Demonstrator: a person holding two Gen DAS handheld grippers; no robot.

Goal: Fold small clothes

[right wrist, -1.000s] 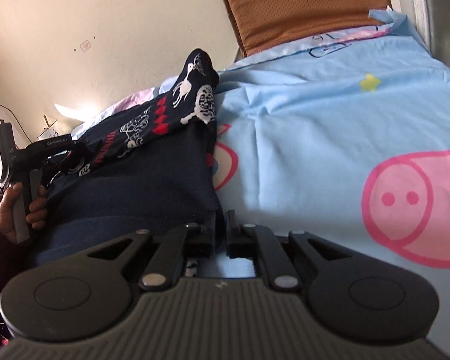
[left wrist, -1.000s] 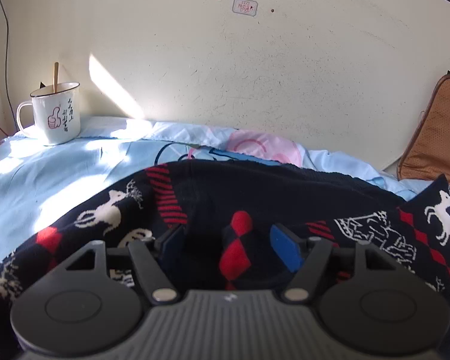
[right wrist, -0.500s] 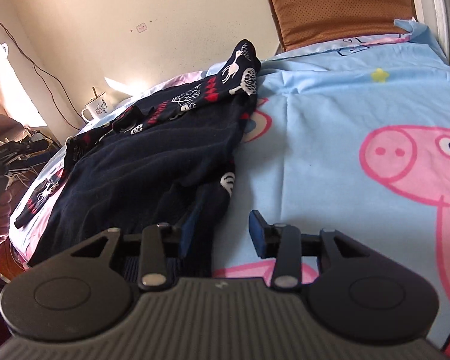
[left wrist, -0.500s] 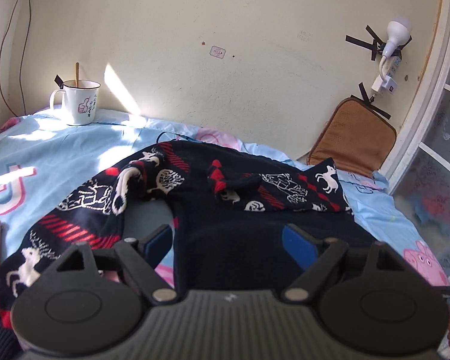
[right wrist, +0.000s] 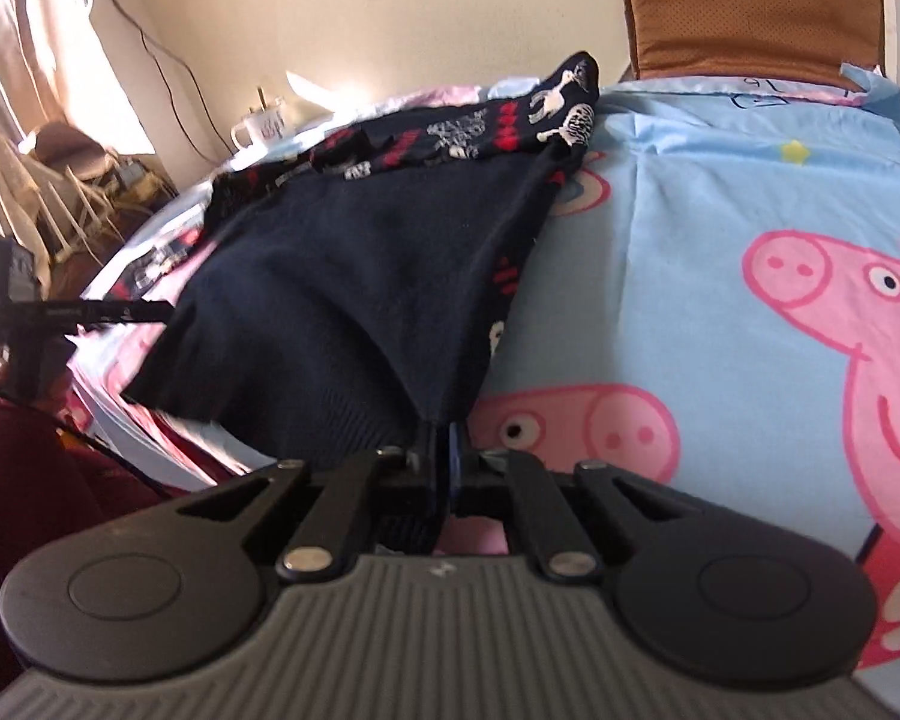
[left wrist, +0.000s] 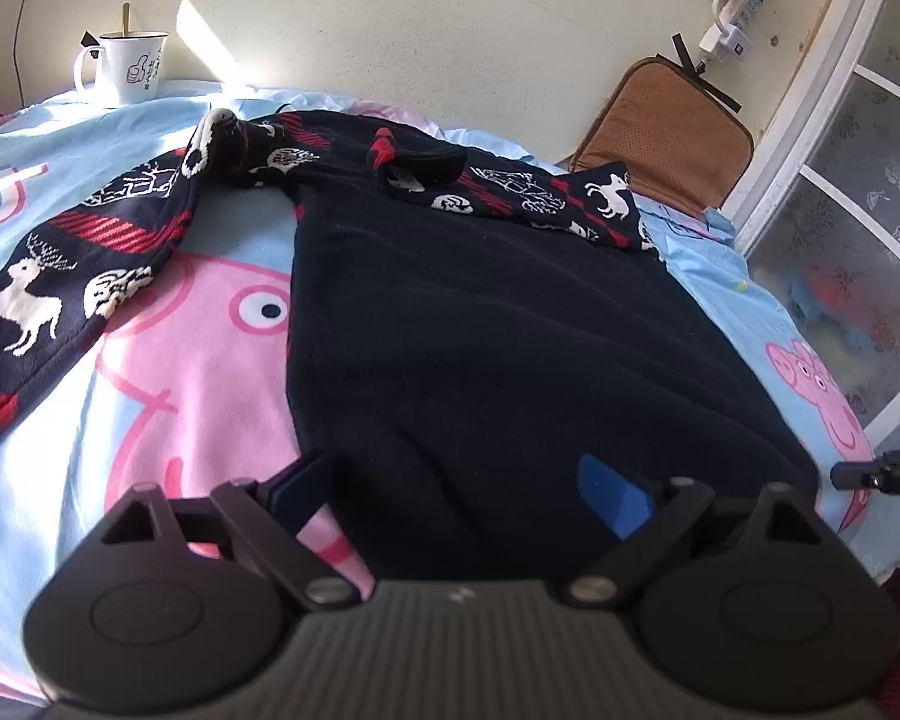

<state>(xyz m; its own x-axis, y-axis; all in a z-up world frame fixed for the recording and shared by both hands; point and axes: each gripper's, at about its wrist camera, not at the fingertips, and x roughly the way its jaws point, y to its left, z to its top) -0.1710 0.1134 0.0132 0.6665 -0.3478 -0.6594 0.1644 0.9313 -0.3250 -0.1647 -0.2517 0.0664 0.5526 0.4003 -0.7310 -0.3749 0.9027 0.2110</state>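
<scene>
Right wrist view showed my right fingers (right wrist: 444, 450) clenched on the sweater (right wrist: 342, 276) hem at lower centre; my left fingers (left wrist: 456, 480), just spread wide, held nothing, so pulling one-sided could skew the fold.

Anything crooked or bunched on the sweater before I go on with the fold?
Yes. The sweater is not flat: its left sleeve sprawls diagonally over the bedsheet, kinked at the shoulder, and the collar is bunched. The right claw has pinched the hem corner and lifted it into a taut ridge; the left claw is open.
</scene>
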